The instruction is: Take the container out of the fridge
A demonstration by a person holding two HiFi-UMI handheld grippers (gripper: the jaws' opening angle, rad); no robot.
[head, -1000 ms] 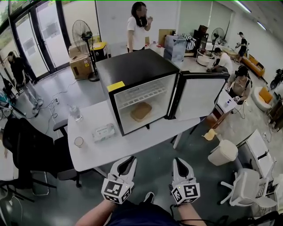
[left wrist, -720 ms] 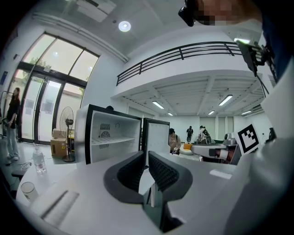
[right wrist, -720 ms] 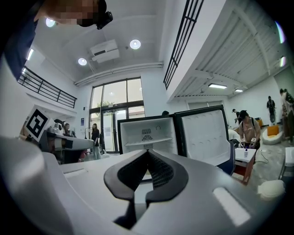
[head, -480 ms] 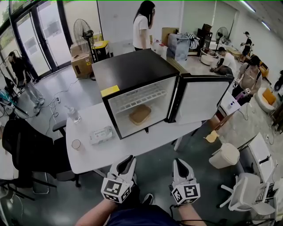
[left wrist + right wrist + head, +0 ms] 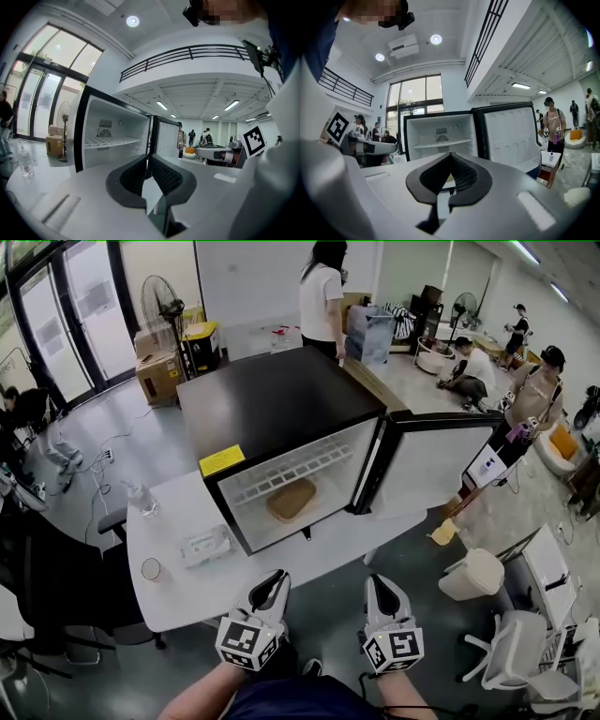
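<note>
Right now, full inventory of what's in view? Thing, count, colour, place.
fridge: 1, black, on the table, door open
container: 1, tan, fridge floor, under the shelf
table: 1, white, ahead of the person
wipes pack: 1, white, on the table left of the fridge
cup: 1, pale, table's left edge
bottle: 1, clear, table's far left
bin: 1, cream, floor right of the table
people: several, background
left gripper: 1, white and black, shut, empty
right gripper: 1, white and black, shut, empty
</note>
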